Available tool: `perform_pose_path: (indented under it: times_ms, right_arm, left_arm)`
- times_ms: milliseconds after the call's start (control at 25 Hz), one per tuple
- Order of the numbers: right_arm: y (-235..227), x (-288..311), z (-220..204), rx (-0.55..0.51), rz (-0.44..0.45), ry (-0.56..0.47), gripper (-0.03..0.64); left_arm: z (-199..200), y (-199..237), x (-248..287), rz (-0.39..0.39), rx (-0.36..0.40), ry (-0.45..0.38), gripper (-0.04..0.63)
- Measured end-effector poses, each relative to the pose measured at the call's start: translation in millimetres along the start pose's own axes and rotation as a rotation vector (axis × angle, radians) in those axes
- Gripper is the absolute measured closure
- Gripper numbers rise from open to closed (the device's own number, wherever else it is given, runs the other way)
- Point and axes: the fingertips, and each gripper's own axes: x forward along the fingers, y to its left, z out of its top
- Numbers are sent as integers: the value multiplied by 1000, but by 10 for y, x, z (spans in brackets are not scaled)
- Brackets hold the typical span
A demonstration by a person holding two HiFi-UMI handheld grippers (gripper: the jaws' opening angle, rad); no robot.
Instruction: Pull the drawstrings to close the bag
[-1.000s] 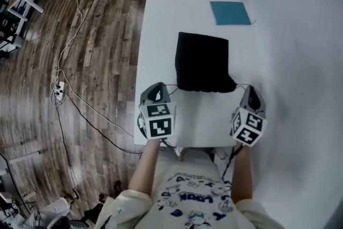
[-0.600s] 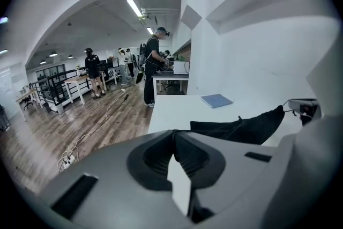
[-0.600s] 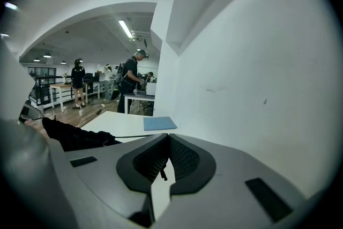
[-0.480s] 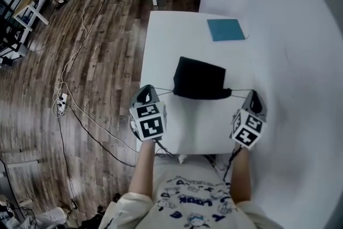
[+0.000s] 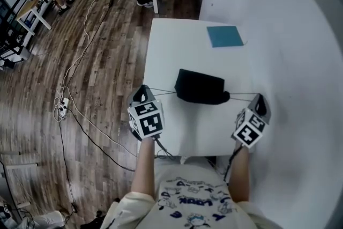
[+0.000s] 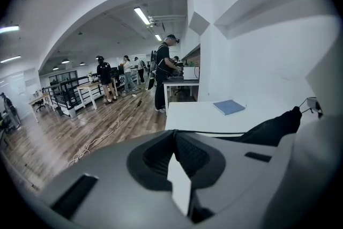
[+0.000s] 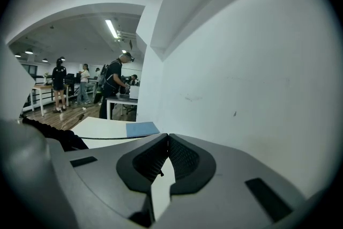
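Bag [image 5: 201, 87] is bunched at mid-counter [image 5: 177, 45], between my two grippers. Left gripper [image 5: 142, 89] jaws are pressed together on the left drawstring [image 5: 163, 92], and right gripper [image 5: 261, 98] jaws likewise on the right drawstring [image 5: 244, 95]. Both strings are taut, running out sideways. Blue pad [image 5: 225, 36] lies beyond the bag.

It looks like an open-plan office or lab. A long wood-plank floor [image 5: 96, 61] is crossed by loose cables [image 5: 80, 24] running to a power strip [image 5: 60, 108]. Strip ceiling lights [image 6: 142, 15] hang over rows of desks [image 6: 91, 91], where people [image 6: 163, 69] stand working. A plain white worktop [image 5: 177, 45] is set against a white wall [image 5: 278, 35].
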Motion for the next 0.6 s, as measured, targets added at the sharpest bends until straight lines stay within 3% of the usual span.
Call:
perform_pose_path:
  times_ms: [600]
  right_arm:
    - [-165,18,-7,63,-45,0,611]
  left_arm:
    - [3,576,-58,141,-57,-10,594]
